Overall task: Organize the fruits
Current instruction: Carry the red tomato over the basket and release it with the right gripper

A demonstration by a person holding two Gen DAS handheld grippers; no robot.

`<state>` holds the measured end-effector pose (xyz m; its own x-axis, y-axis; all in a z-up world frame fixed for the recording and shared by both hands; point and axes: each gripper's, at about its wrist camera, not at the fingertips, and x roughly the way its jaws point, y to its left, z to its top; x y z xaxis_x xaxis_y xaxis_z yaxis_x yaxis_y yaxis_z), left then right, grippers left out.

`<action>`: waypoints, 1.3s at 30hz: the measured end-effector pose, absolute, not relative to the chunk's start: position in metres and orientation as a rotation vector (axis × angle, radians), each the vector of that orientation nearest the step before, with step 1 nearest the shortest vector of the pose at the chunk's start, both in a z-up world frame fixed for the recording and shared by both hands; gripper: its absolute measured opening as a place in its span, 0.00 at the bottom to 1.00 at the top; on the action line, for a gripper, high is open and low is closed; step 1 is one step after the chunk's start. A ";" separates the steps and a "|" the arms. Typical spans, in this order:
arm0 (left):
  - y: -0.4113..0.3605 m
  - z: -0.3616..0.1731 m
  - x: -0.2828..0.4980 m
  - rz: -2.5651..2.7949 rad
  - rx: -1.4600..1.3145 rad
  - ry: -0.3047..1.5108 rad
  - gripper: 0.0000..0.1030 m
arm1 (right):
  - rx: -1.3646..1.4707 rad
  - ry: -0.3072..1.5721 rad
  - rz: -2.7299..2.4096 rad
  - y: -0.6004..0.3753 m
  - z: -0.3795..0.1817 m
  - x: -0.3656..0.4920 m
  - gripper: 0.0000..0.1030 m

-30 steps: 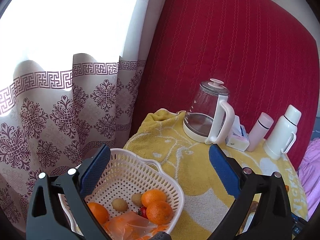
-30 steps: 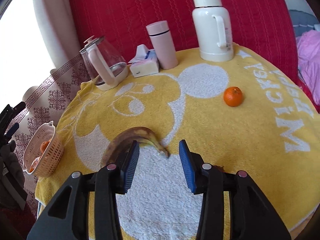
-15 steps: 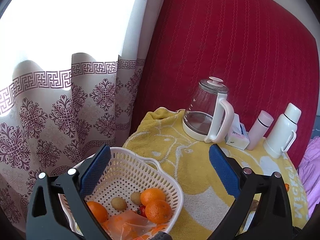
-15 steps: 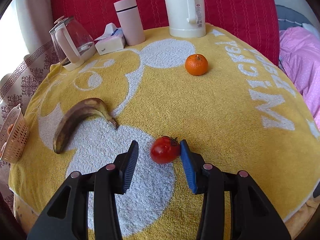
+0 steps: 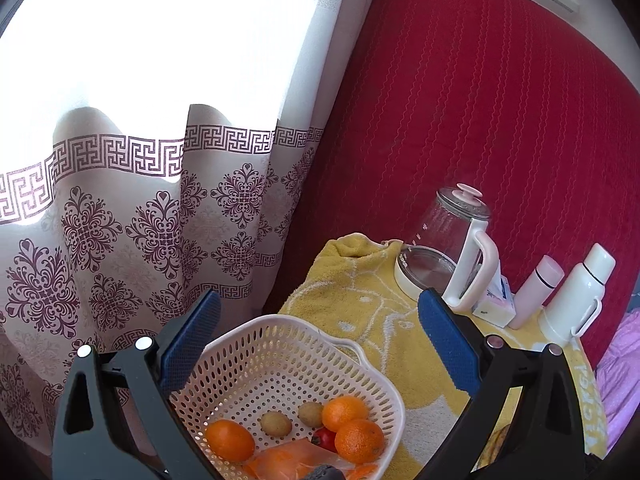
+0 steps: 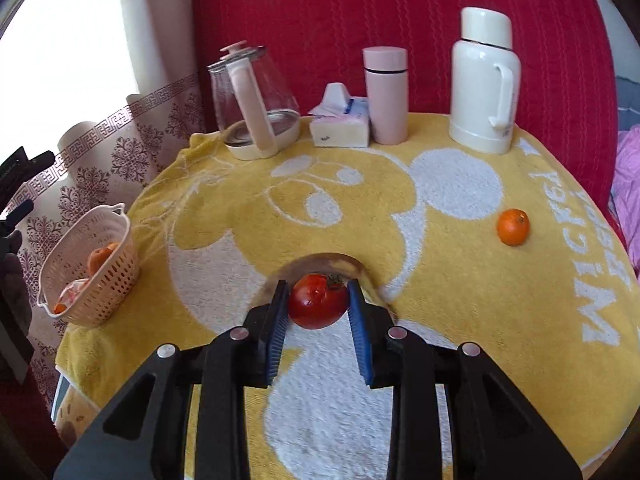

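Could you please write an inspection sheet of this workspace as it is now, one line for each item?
Surface: round table under a yellow towel with a white cartoon print.
Job's things: red tomato between the right tongs; orange loose on the towel; banana mostly hidden behind the tomato; white basket at the table edge holding oranges, small brown fruits and a plastic bag.
Clutter: glass kettle, tissue pack, pink bottle, white thermos.
Grippers: right tongs shut on the tomato; left tongs open above the basket.
Cables: nothing seen.
Surroundings: patterned curtain, red quilted backing.
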<state>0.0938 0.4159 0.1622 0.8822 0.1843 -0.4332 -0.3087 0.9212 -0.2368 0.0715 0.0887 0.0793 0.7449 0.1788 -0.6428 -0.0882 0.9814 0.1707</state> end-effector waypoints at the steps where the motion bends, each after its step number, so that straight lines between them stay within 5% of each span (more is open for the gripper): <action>1: 0.422 0.163 0.093 0.273 -0.318 0.414 0.97 | 0.126 0.707 0.185 0.103 0.084 0.075 0.29; 18: 0.475 0.166 0.081 0.381 -0.410 0.376 0.97 | 0.080 0.726 0.670 0.308 0.107 0.114 0.30; 39: 0.447 0.165 0.091 0.327 -0.354 0.394 0.97 | 0.200 0.757 0.546 0.254 0.080 0.112 0.40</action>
<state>0.0905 0.4465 0.1648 0.8731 0.2386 -0.4252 -0.3735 0.8878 -0.2689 0.1125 0.2541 0.0804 0.5964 0.5370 -0.5967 -0.3966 0.8434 0.3626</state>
